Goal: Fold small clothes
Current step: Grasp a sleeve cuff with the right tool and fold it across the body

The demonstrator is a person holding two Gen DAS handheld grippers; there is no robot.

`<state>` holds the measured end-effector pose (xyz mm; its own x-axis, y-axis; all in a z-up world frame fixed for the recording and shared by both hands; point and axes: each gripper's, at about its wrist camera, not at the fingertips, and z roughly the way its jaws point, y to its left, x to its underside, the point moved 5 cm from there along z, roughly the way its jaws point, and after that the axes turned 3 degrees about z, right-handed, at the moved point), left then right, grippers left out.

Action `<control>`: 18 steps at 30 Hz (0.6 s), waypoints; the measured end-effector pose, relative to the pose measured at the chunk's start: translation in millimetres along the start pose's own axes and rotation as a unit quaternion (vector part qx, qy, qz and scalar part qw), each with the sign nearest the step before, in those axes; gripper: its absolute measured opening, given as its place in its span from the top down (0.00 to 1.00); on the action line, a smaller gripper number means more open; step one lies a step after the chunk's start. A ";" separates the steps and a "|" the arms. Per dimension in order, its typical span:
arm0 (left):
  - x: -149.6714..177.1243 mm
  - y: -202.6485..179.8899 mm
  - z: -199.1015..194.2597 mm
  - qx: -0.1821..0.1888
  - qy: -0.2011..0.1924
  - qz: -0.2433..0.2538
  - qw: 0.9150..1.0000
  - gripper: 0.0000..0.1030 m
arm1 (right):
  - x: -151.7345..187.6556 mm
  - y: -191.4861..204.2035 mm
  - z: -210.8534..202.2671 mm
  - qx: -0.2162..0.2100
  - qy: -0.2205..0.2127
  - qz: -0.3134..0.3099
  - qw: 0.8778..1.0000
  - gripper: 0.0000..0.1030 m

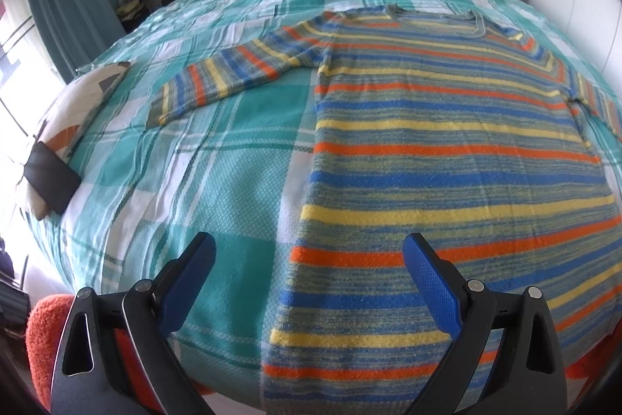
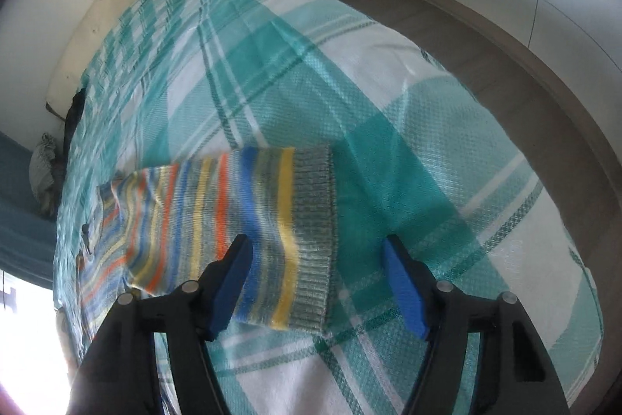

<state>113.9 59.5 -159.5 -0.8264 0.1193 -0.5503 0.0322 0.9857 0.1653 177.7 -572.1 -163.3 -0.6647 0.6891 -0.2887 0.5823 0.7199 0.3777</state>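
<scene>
The striped sweater [image 1: 447, 150] lay flat on the bed [image 1: 233, 162] for folding; left tongs [image 1: 309, 282] gaped wide above its hem, right tongs [image 2: 317, 282] stood open astride the sleeve cuff [image 2: 311, 240], gripping nothing.

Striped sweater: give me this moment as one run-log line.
striped sweater: flat on plaid bedspread, unfolded | left gripper: open above hem | right gripper: open over sleeve cuff, no grip

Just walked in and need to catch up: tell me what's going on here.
A person is about to fold a striped sweater spread flat on a teal plaid bedspread. The left hand-held gripper hovers open over the sweater's lower left edge. The right hand-held gripper is open around the cuff of one sleeve, not yet pinching it. Nothing is folded yet.
</scene>
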 end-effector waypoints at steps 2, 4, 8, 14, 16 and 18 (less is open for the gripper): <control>3.1 0.4 6.3 -0.003 0.010 0.002 1.000 0.05 | 0.4 6.5 10.7 0.038 0.009 -0.028 0.999 0.49; 5.1 0.3 10.5 -0.003 0.015 0.003 1.000 0.05 | 3.2 22.9 17.7 0.079 0.019 -0.099 0.992 0.91; 4.4 0.0 13.5 -0.003 0.014 0.003 1.000 0.05 | -0.3 54.0 5.2 0.140 0.003 -0.159 0.977 0.97; 3.1 2.0 18.8 0.005 0.014 0.000 1.000 0.05 | 0.2 195.7 -51.7 0.044 -0.071 -0.237 0.968 0.97; 1.3 3.7 18.5 0.006 0.012 -0.003 1.000 0.05 | 10.8 253.8 -53.7 -0.009 -0.064 -0.265 0.962 0.97; 0.2 7.7 16.5 0.003 0.005 -0.006 1.000 0.05 | 25.0 304.1 -47.2 -0.061 -0.052 -0.284 0.956 0.96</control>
<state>123.3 69.1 -171.9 -0.8326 0.1065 -0.5435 0.0254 0.9877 0.1546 316.1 -339.8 -14.2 -0.8034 0.1997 -0.5609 0.0792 0.9696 0.2317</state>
